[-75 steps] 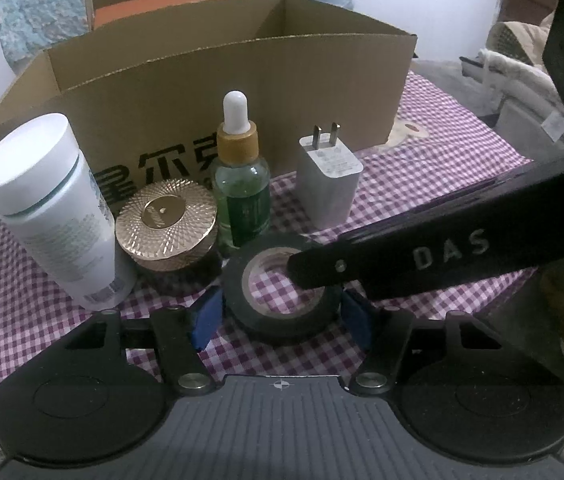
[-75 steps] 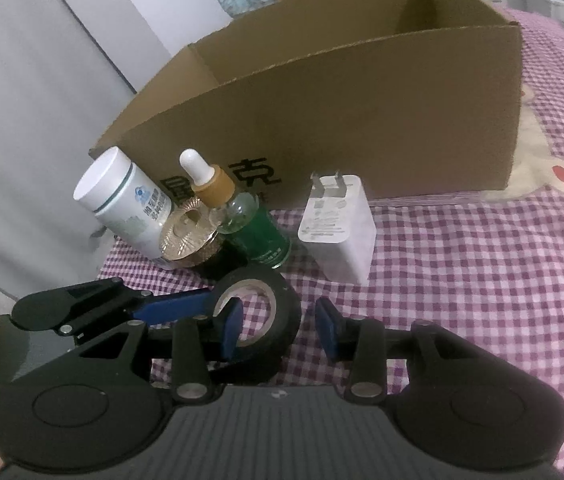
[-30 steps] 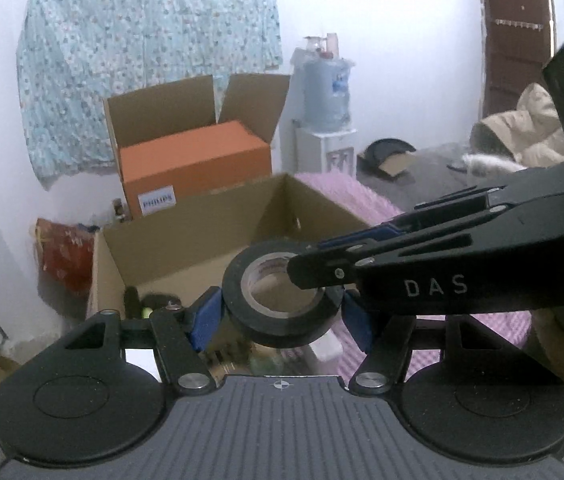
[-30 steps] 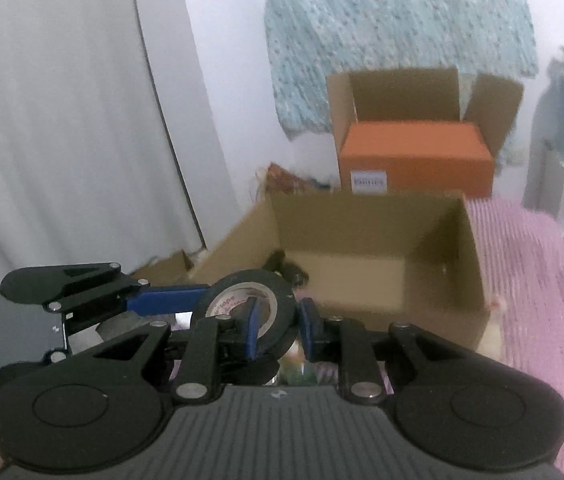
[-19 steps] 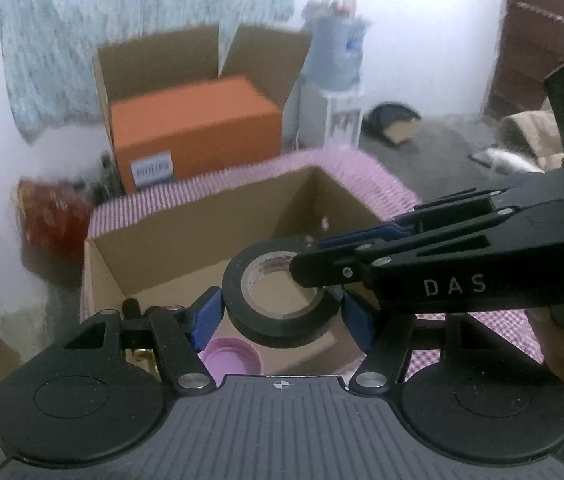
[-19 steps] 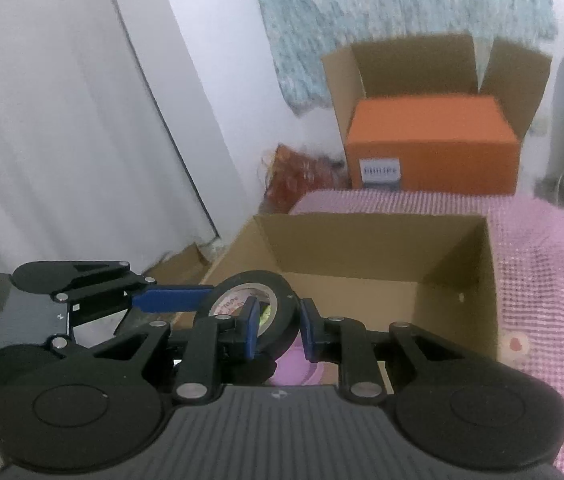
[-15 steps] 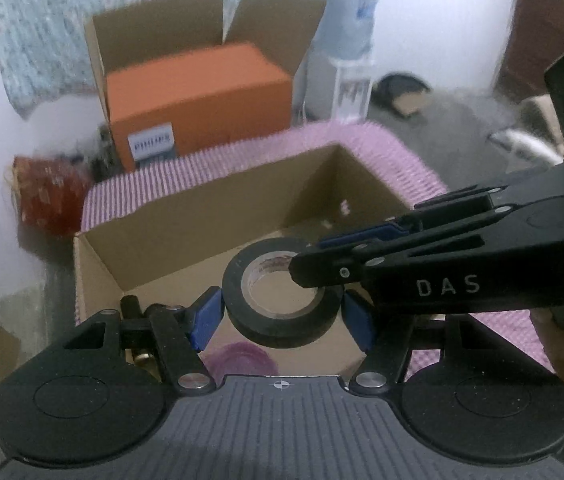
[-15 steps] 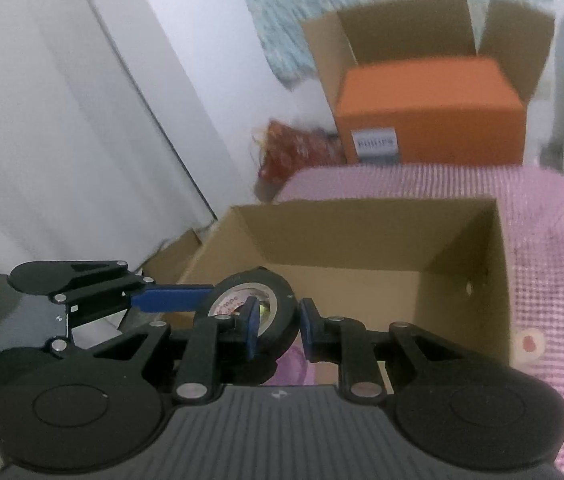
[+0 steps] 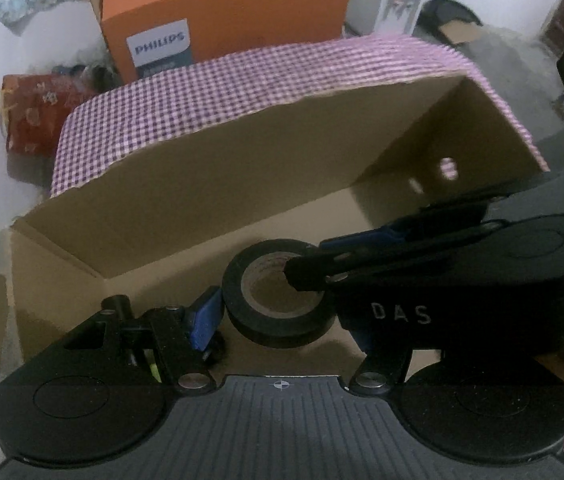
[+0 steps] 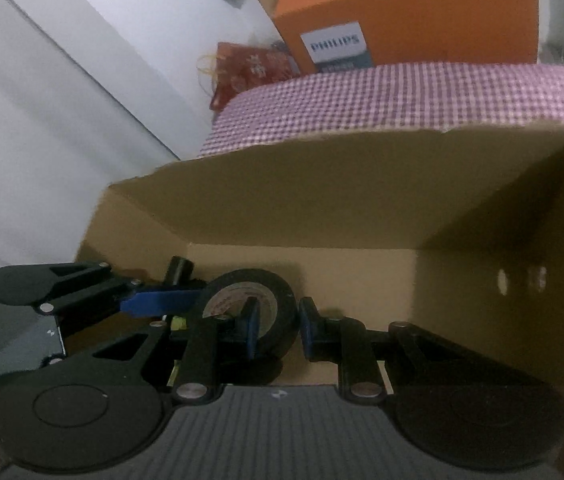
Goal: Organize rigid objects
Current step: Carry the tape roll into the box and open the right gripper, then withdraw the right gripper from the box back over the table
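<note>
A black roll of tape (image 9: 278, 296) hangs inside the open cardboard box (image 9: 210, 184), just above its floor. My right gripper (image 10: 276, 332) is shut on the roll's wall, one finger through the core (image 10: 250, 330) and one outside. My left gripper (image 9: 282, 320) frames the same roll; its left pad (image 9: 204, 320) stands a little off the roll, so it looks open. The roll (image 10: 252, 310) and box wall (image 10: 361, 208) also show in the right wrist view.
A small dark bottle (image 10: 178, 270) lies at the box's left end. The box stands on a purple checked cloth (image 9: 242, 84). Behind it are an orange Philips carton (image 9: 222, 12) and a red bag (image 9: 38, 112).
Both grippers have lifted the tape from the table, carried it over the box rim and lowered it inside. The left pad now stands off the roll.
</note>
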The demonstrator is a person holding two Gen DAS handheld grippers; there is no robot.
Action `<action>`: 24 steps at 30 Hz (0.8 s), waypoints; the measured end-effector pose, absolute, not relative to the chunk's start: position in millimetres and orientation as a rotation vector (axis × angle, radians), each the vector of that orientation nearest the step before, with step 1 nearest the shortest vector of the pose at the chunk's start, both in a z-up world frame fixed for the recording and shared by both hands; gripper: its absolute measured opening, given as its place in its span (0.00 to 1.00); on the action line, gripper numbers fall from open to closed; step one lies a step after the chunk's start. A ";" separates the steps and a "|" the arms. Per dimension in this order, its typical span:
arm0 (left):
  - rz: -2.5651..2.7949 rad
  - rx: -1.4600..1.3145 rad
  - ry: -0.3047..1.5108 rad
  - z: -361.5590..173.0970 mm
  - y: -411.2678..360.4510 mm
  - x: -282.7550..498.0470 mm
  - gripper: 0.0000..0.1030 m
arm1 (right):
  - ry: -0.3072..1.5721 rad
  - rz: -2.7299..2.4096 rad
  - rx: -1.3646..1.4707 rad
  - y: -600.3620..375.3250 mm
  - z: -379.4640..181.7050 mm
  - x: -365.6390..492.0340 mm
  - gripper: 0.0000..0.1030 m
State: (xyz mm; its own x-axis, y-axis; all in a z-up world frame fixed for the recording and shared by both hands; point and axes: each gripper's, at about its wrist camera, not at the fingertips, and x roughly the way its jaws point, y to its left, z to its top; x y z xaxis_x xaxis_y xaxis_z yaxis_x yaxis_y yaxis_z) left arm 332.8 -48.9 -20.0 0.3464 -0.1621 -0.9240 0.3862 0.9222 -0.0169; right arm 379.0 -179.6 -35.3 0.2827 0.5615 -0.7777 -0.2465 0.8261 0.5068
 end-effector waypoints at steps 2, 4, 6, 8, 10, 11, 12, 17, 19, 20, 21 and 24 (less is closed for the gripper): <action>-0.347 0.225 1.181 -24.8 -48.8 339.4 0.64 | 1.184 0.550 0.326 -177.6 -41.0 383.8 0.24; -0.329 0.225 1.193 -28.4 -48.2 343.3 0.65 | 1.216 0.547 0.350 -176.2 -49.2 393.2 0.24; -0.316 0.216 1.188 -28.3 -47.0 346.3 0.71 | 1.220 0.547 0.378 -177.1 -51.9 395.1 0.24; -0.311 0.198 1.184 -26.7 -45.1 347.8 0.74 | 1.236 0.555 0.434 -181.6 -55.5 396.4 0.25; -0.313 0.181 1.181 -23.2 -44.2 348.4 0.76 | 1.235 0.560 0.473 -186.7 -55.1 395.1 0.25; -0.314 0.177 1.179 -20.7 -44.3 347.2 0.77 | 1.236 0.564 0.485 -188.8 -53.8 394.6 0.25; -0.316 0.174 1.170 -17.0 -44.4 345.3 0.79 | 1.233 0.567 0.506 -192.4 -51.1 392.5 0.25; -0.329 0.142 1.110 9.9 -43.2 329.9 0.83 | 1.171 0.601 0.600 -214.4 -24.7 375.3 0.25; -0.339 0.123 1.073 24.5 -41.5 316.5 0.87 | 1.136 0.627 0.659 -225.7 -13.1 366.9 0.26; -0.348 0.110 1.050 32.5 -40.4 308.8 0.90 | 1.112 0.640 0.687 -232.9 -6.0 359.9 0.32; -0.358 0.094 1.022 42.2 -38.5 298.4 0.93 | 1.078 0.653 0.722 -241.4 2.8 350.2 0.39; -0.385 0.055 0.950 65.3 -33.7 270.7 0.96 | 0.963 0.671 0.782 -267.1 29.0 318.0 0.49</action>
